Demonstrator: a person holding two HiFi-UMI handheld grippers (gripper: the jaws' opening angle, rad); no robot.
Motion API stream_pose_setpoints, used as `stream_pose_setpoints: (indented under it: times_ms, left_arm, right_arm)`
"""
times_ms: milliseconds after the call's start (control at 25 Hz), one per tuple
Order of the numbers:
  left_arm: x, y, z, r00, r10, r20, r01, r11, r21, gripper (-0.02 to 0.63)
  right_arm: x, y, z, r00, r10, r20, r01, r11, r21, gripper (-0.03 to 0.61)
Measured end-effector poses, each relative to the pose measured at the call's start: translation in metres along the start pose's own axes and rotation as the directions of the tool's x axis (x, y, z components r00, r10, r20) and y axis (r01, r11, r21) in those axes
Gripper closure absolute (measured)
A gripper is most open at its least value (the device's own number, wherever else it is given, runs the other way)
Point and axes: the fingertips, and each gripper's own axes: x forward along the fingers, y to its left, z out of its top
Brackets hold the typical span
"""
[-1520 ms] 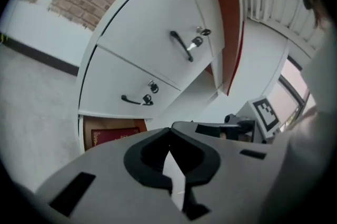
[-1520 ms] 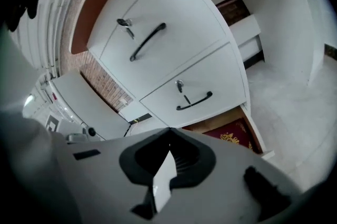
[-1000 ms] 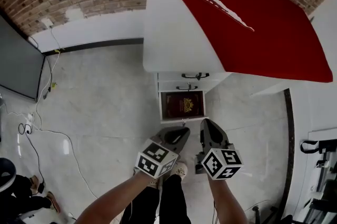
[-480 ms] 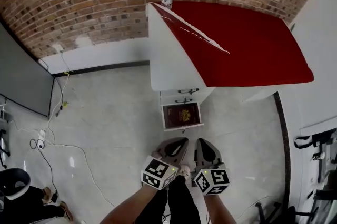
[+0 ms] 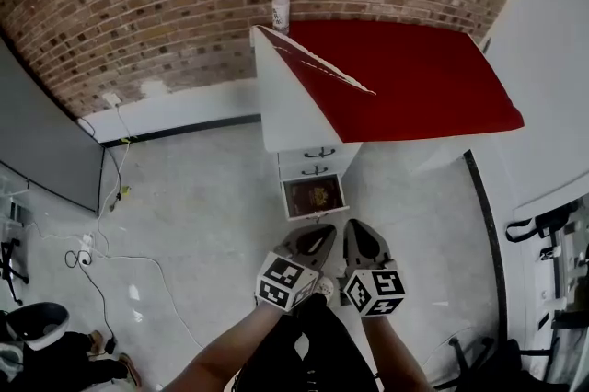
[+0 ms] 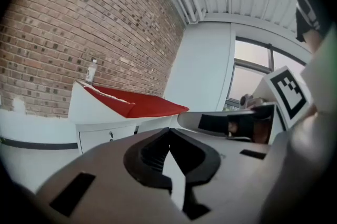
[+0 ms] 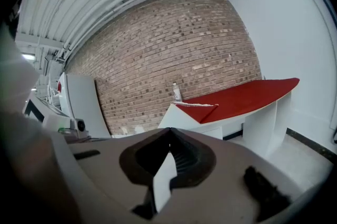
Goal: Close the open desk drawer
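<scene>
A white desk [image 5: 293, 109] with a red top stands against the brick wall. Its bottom drawer [image 5: 314, 196] is pulled out, with a dark red book lying inside; two shut drawer fronts [image 5: 316, 159] sit above it. My left gripper [image 5: 322, 232] and right gripper [image 5: 357, 227] hover side by side above the floor, short of the open drawer and touching nothing. Both are shut and empty. In the left gripper view the left gripper [image 6: 169, 129] points at the desk [image 6: 113, 107]; its body hides the open drawer. The right gripper [image 7: 168, 131] also faces the desk [image 7: 221, 107].
A plastic bottle [image 5: 281, 8] stands on the desk's back corner by the brick wall [image 5: 138, 4]. A dark screen [image 5: 46, 151] and loose cables [image 5: 97, 243] lie to the left. Black equipment [image 5: 548, 224] stands at the right, beside a white wall.
Both grippers have risen and drawn back from the drawer, staying shut. The desk now looks smaller and farther off. The drawer is still open.
</scene>
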Motion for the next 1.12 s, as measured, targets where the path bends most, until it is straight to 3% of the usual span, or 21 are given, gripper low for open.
stream_pose_setpoints:
  times_ms: [320, 680, 1120]
  left_arm:
    - [-0.011, -0.014, 0.009, 1.0, 0.001, -0.002, 0.0, 1.0, 0.021, 0.604]
    - [-0.007, -0.017, 0.018, 1.0, 0.012, 0.017, -0.012, 1.0, 0.026, 0.604]
    - [-0.001, -0.013, 0.004, 1.0, 0.001, 0.007, -0.001, 1.0, -0.02, 0.603]
  right_arm:
    - [-0.027, -0.007, 0.01, 0.999, -0.034, 0.015, 0.034, 0.999, 0.001, 0.566]
    - [-0.03, -0.012, 0.022, 0.998, -0.02, 0.066, 0.019, 1.0, 0.018, 0.566]
    - [-0.036, -0.019, 0.01, 0.998, 0.005, 0.058, -0.005, 1.0, -0.011, 0.566]
